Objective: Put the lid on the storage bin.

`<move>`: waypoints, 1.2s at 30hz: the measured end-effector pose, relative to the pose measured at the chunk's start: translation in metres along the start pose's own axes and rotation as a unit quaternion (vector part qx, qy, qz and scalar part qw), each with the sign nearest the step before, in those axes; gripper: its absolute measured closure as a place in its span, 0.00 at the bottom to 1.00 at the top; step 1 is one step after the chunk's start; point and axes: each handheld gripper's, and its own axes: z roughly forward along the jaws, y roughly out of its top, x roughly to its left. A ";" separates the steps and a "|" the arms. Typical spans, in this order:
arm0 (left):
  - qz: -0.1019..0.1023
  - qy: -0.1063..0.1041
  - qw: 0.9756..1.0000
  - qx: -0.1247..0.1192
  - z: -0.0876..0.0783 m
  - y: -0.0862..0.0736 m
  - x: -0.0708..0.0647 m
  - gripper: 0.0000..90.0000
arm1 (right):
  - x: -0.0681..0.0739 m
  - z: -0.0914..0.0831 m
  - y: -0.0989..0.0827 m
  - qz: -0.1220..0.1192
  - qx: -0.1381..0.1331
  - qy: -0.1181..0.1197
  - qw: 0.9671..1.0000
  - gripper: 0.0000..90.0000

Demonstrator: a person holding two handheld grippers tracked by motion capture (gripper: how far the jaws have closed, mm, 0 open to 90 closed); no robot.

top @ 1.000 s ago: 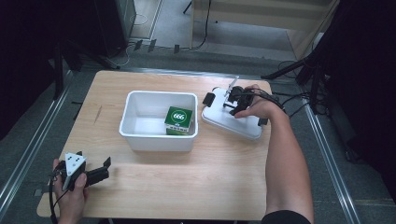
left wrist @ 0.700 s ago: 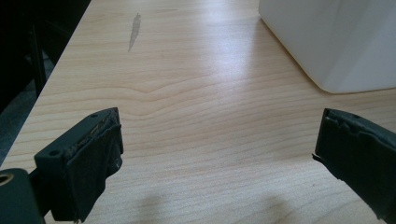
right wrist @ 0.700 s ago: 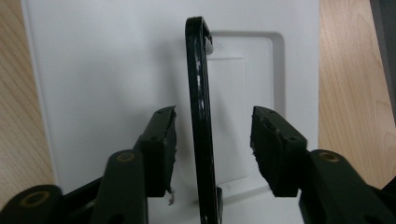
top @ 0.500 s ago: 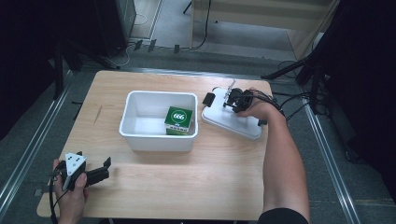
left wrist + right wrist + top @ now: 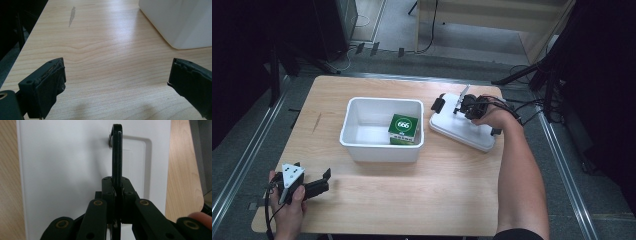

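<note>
A white lid [image 5: 462, 131] lies flat on the table's right side, with a thin black handle [image 5: 463, 95] standing up from it. My right gripper [image 5: 465, 104] has just been closing and is now shut on that handle. In the right gripper view the handle [image 5: 117, 150] rises edge-on between the pressed pads of the right gripper [image 5: 117, 186], above the lid [image 5: 62, 170]. A white bin [image 5: 382, 102] stands mid-table with a green box [image 5: 403, 128] inside. My left gripper [image 5: 323, 181] rests at the front left, open over bare wood, as the left gripper [image 5: 117, 77] view confirms.
A small black piece [image 5: 438, 104] sits at the lid's left corner. The bin's wall [image 5: 175, 22] is ahead and to the right of the left gripper. Cables trail off the table's right edge. Bare wood [image 5: 422, 195] lies in front of the bin.
The right gripper's jaws have drawn together on the lid's handle, with the hand barely shifting. The left hand and the bin have stayed put.
</note>
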 end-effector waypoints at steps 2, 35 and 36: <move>0.000 0.000 1.000 0.000 0.000 0.000 0.000 0.02 | -0.001 -0.007 -0.001 0.002 -0.009 -0.001 1.000 0.95; 0.001 -0.001 1.000 0.000 0.000 0.000 -0.001 0.02 | -0.008 -0.097 0.021 -0.024 -0.056 -0.027 0.998 0.95; 0.001 -0.001 1.000 0.000 0.000 0.000 -0.001 0.02 | -0.008 -0.099 0.022 -0.026 -0.057 -0.028 0.998 0.95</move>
